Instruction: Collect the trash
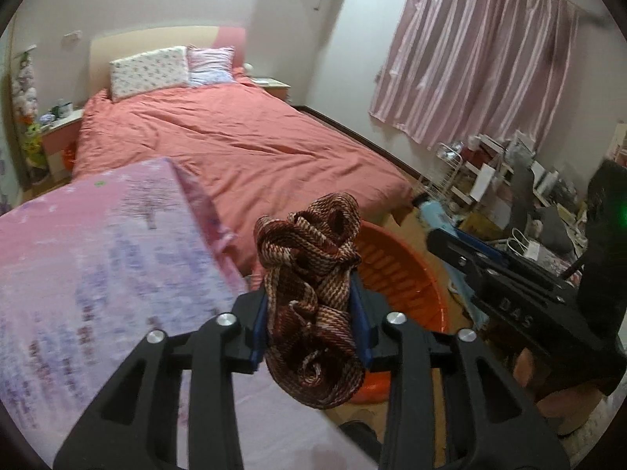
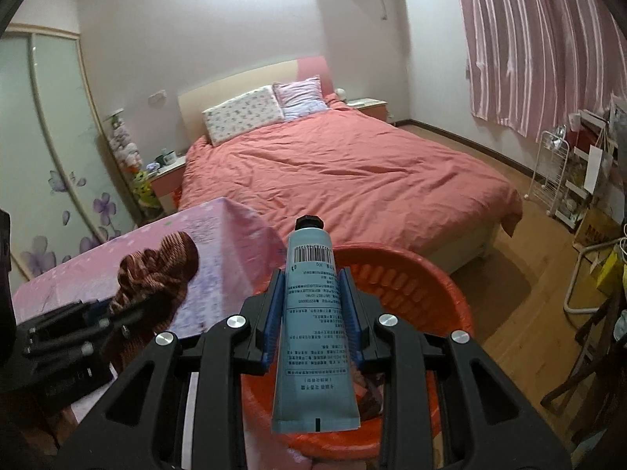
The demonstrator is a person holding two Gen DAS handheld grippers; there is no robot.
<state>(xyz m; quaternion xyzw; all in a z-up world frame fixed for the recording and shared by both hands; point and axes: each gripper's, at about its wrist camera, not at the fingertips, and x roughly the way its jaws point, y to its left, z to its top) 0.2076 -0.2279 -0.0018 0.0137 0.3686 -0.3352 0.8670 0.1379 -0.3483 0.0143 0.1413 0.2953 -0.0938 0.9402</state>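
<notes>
Clamped between the right claw [image 2: 312, 309] fingers, a blue tube [image 2: 313, 321] hangs cap-forward over the orange basin [image 2: 427, 286], ready to drop, while at nine o'clock the left claw [image 1: 311, 313] pinches knotted red rope [image 1: 313, 274] beside the pink-clothed worktop [image 1: 98, 254].

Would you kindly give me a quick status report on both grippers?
Left gripper shut on bundled rope. Right gripper shut on blue tube, over red basin. Nothing in the way.
</notes>
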